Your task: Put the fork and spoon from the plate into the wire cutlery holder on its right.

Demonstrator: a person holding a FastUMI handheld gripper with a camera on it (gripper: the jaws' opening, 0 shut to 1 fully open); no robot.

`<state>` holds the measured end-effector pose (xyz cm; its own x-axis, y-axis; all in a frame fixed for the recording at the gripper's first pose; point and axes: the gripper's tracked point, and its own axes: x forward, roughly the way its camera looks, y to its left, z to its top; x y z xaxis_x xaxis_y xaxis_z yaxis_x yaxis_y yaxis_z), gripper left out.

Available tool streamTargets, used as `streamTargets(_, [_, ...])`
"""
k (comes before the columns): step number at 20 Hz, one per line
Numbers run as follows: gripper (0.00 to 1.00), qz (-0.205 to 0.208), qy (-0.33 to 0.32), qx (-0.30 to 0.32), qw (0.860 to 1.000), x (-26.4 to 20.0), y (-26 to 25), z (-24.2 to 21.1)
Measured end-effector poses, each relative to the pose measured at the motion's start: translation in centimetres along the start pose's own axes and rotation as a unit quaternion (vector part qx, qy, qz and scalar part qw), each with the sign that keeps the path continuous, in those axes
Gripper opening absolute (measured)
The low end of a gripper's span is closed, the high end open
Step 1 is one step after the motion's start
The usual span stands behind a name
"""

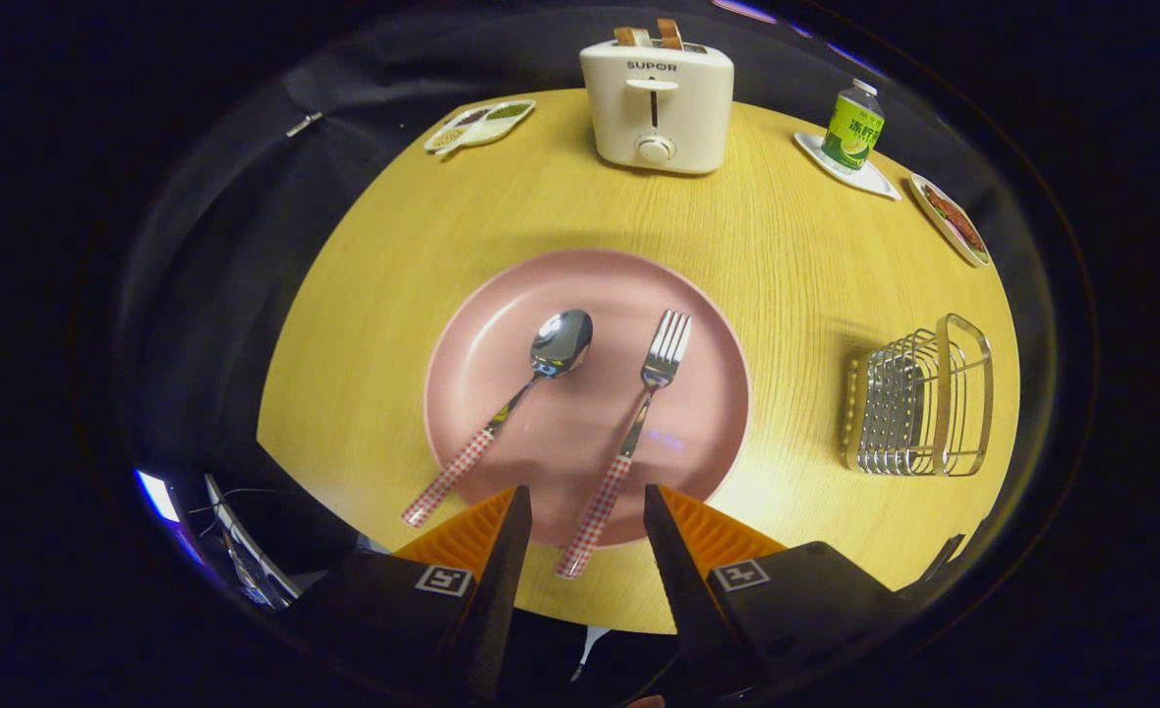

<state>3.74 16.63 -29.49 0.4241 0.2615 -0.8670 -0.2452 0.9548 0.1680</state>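
Gripper (585, 516) fingers spread apart, gripping nothing, with the fork (629, 442) handle end lying between the tips. Fork and spoon (526, 393) side by side on pink plate (462, 393), steel heads pointing away, red-and-white checked handles overhanging the near rim. Wire cutlery holder (924, 398) of shiny metal, right of plate, well apart on wooden table (393, 265). Toaster (657, 103) beyond plate.

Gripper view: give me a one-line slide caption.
Open gripper straddles the fork handle, spoon beside it on the pink plate, wire holder waiting at right.
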Motion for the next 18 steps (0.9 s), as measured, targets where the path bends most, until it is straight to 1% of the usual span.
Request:
streamTargets(2, [0.73,-0.01,0.014,0.014,1.0,1.0,-0.3,-0.3])
streamTargets(5, [0.41,-0.015,0.033,0.03,0.999,2.1,-0.5,-0.8])
streamTargets(7, [0.27,-0.011,0.037,0.04,0.998,2.1,-0.9,-0.6])
streamTargets(8, [0.27,-0.008,0.029,0.048,0.998,2.1,-1.1,-0.3])
streamTargets(9, [0.15,-0.005,0.03,0.052,0.998,2.2,-1.3,-0.2])
streamTargets(14, [0.13,0.039,0.003,0.055,0.998,-1.0,-2.0,1.1])
streamTargets(18, [0.13,0.062,-0.024,0.008,0.998,-6.8,-4.4,2.3])
